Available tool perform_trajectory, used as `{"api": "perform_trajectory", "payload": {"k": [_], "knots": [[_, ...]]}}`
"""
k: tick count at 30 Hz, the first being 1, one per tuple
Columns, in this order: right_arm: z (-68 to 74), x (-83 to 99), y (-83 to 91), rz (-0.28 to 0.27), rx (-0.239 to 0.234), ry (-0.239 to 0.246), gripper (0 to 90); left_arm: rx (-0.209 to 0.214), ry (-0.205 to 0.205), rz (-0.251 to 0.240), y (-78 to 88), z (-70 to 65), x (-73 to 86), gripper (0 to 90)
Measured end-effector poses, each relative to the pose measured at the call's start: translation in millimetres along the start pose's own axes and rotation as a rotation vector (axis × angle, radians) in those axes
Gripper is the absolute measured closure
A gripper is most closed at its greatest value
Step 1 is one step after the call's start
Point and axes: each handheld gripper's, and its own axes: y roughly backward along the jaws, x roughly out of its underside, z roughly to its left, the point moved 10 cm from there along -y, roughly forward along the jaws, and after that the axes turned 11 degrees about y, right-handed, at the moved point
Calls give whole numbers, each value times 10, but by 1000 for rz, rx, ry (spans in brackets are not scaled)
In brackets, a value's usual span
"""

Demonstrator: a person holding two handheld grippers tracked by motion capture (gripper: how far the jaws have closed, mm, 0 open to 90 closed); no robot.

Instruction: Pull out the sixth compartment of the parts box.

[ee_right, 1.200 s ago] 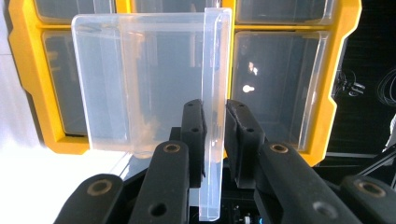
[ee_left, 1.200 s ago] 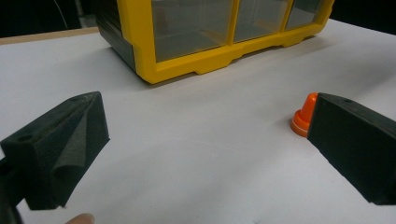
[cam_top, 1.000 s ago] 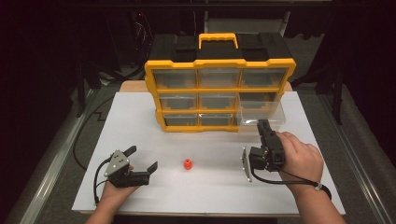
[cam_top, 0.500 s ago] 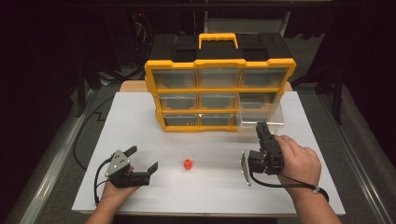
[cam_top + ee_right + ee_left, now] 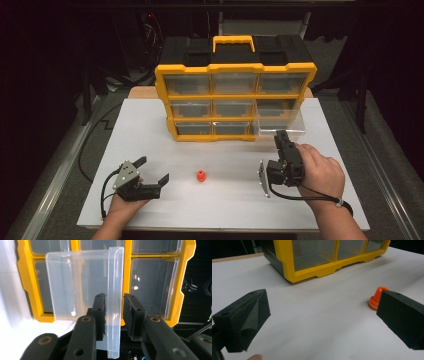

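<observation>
Both forearms are bare, without sleeves. The left gripper point(image 5: 151, 171) is black with blocky foam-like jaws, a grey three-cornered plate on top and a black cable looping at lower left. The right gripper point(image 5: 113, 315) is black, with round brass-coloured screws along its arms.

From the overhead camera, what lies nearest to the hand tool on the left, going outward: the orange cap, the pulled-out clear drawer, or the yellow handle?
1. Orange cap, just right of the left gripper.
2. Clear drawer, far right, pulled out of the bottom row.
3. Yellow handle, at the back, on top of the organizer.
</observation>
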Motion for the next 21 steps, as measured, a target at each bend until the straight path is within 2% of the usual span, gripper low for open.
{"api": "perform_trajectory", "payload": {"k": [7,10,15,21], "knots": [[53,-68,114,-30,-12,-3,680,-10,2,-2,9,17,-6,2],[128,-117,158,-44,-26,-11,669,-11,9,-5,14,26,-12,2],[336,-187,161,-54,-71,-7,657,-10,16,-5,21,36,-14,2],[713,-256,112,-50,-145,-17,649,-3,40,-16,31,53,-28,2]]}}
